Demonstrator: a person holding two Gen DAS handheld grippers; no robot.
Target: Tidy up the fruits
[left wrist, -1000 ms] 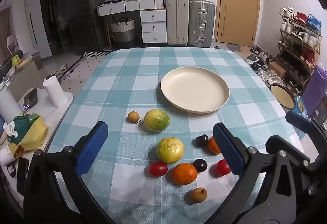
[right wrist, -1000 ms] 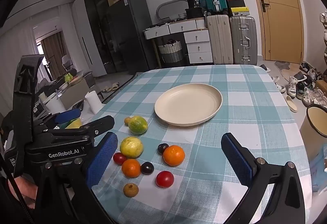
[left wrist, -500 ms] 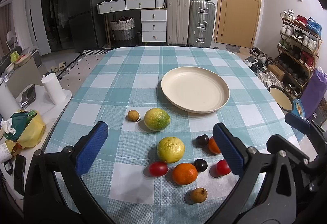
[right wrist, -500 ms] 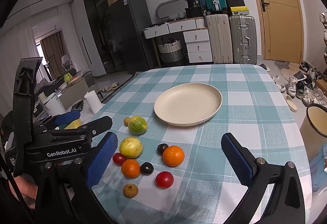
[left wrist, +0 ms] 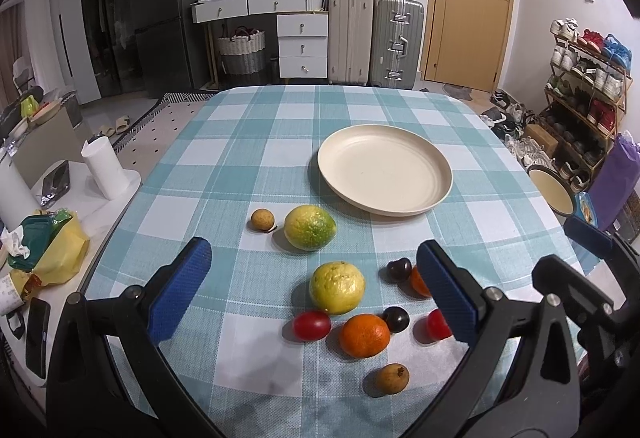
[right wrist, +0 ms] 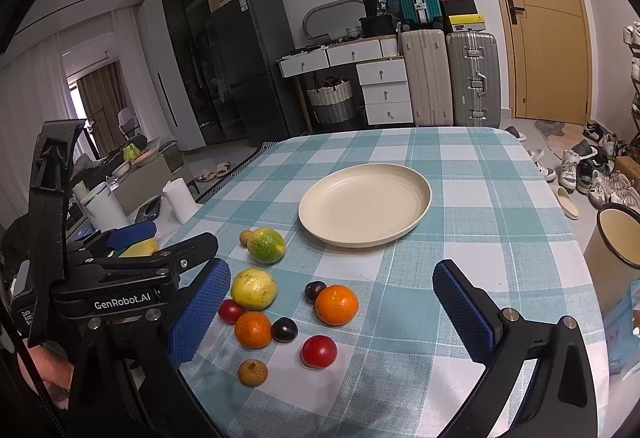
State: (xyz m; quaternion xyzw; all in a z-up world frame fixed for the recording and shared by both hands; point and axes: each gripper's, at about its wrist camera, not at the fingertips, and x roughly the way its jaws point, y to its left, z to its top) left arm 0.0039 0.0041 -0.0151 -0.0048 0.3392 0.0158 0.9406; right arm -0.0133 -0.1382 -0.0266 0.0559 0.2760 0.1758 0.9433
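Left hand-held gripper point(left wrist: 312, 288) spread wide, nothing between the blue pads; right hand-held gripper point(right wrist: 332, 312) likewise agape and empty. Nearest on the checked tabletop point(left wrist: 248, 142): brown longan point(left wrist: 392, 379), then orange point(left wrist: 364, 335), red tomato point(left wrist: 311, 325), dark plum point(left wrist: 396, 319), second tomato point(right wrist: 318, 351). Just beyond, bumpy yellow guava point(left wrist: 337, 287), another plum point(left wrist: 399, 268), second orange point(right wrist: 336, 304). Farther, green-yellow citrus point(left wrist: 309, 227) beside a small longan point(left wrist: 262, 219). Farthest, cream plate point(left wrist: 440, 194), bare.
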